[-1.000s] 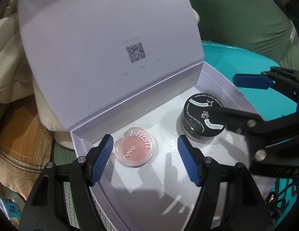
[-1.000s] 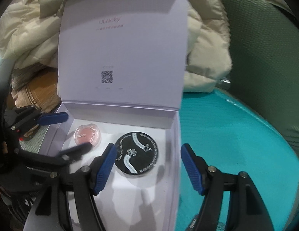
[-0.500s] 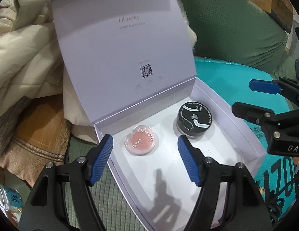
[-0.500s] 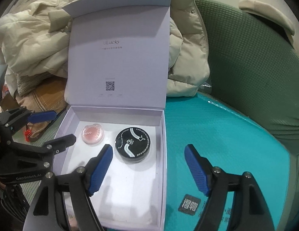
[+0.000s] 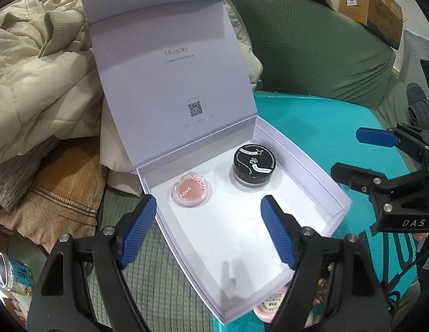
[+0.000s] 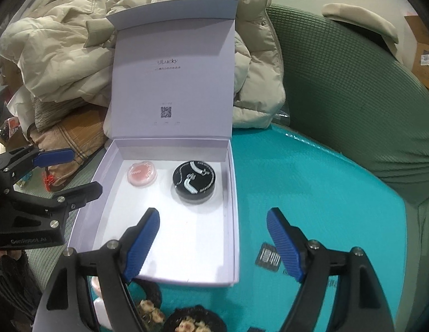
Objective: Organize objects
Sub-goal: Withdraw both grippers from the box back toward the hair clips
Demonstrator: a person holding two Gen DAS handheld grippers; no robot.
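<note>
A pale lilac box [image 5: 303,160] [image 6: 186,235] lies open on the teal mat with its lid upright. On its floor sit a pink blush compact [image 5: 190,192] [image 6: 141,173] and, to its right, a black jar with white lettering [image 5: 253,163] [image 6: 194,181]. My left gripper [image 5: 208,200] hovers above the box's near left part. Its jaws are opening, with nothing between them. My right gripper [image 6: 213,213] hangs over the box's near right edge, also opening and empty. Each gripper shows in the other's view, the right [image 5: 348,153] and the left [image 6: 85,170].
A cream padded jacket [image 5: 40,83] is heaped behind and left of the box. A green sofa back [image 6: 352,96] curves around the teal mat [image 6: 311,193]. A drink can [image 5: 9,274], a pink pot [image 5: 269,308] and dark snack bowls [image 6: 195,322] lie near the front.
Both grippers have drawn back and upward from the box, so more of it and its lid shows. Both pairs of jaws stand wider. The blush and jar have stayed in place.
</note>
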